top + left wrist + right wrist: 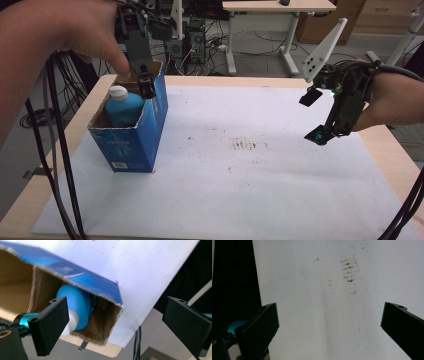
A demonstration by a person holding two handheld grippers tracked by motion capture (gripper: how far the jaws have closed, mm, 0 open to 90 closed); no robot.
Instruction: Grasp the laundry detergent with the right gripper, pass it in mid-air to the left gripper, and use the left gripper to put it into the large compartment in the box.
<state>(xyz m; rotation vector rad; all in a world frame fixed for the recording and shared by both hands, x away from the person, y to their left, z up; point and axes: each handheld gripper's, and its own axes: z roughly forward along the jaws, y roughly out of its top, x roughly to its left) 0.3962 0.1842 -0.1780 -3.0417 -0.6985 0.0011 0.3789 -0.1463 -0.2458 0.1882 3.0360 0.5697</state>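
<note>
Presently the left gripper (146,86) hangs over the open top of the blue carton (131,142), jaws pointing down at the far right corner of the opening. Its own camera shows the jaws spread wide and holding nothing, one pad just in front of the bottle's white cap (70,323), the other out past the carton wall. Judgement: this is either an approach to grasp the bottle or a position just after letting it go; the pictures do not settle which.

The blue bottle (122,109) stands inside the carton, cap uppermost, leaning toward the near left side. The carton stands upright on the white sheet (250,200) at the left of the table (390,145), its top flaps torn away, which leaves free access from above.

The right gripper (312,116) is held well apart at the right side, above the sheet, jaws released and empty. Beneath it lies bare paper with a patch of dark smudges (348,270). It appears parked clear of the working arm.
</note>
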